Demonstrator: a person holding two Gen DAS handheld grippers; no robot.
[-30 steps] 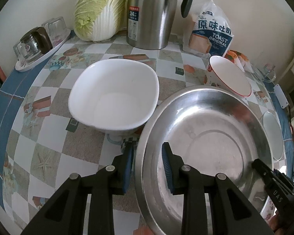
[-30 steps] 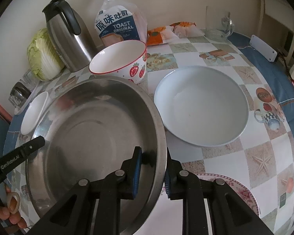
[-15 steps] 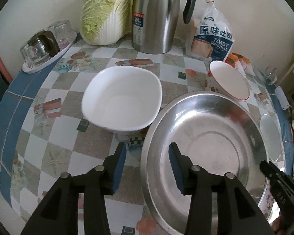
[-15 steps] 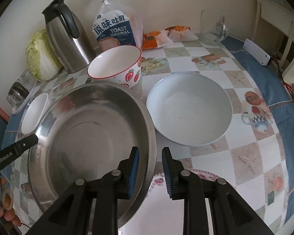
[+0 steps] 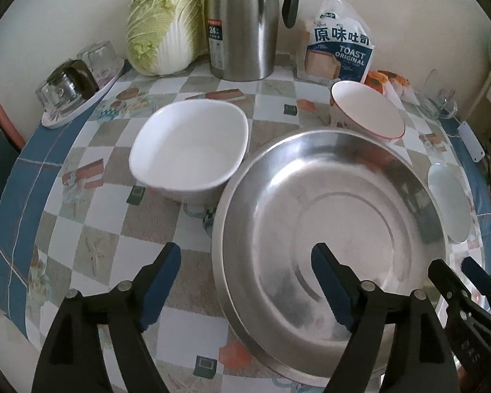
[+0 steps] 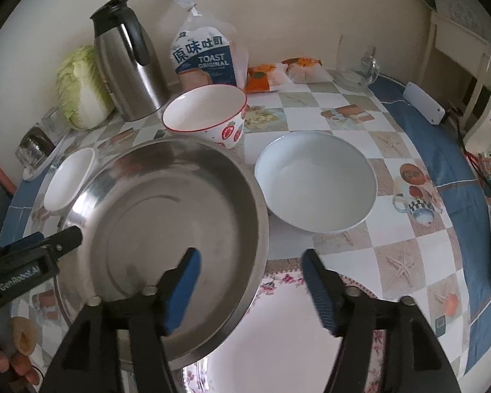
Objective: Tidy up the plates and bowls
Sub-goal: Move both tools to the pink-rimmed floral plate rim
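With steel basin (image 5: 330,216) resting on counter (image 5: 91,239) between both: left gripper (image 5: 245,263) and right gripper (image 6: 250,267) just opened, straddling opposite rims, gripping nothing; white bowl (image 5: 190,154) nearer left.

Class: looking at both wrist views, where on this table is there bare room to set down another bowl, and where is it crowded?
Free: the checked cloth left of the steel basin and in front of the square white bowl; also right of the round white bowl. Crowded: the back, with cabbage, flask, toast bag and strawberry bowl.
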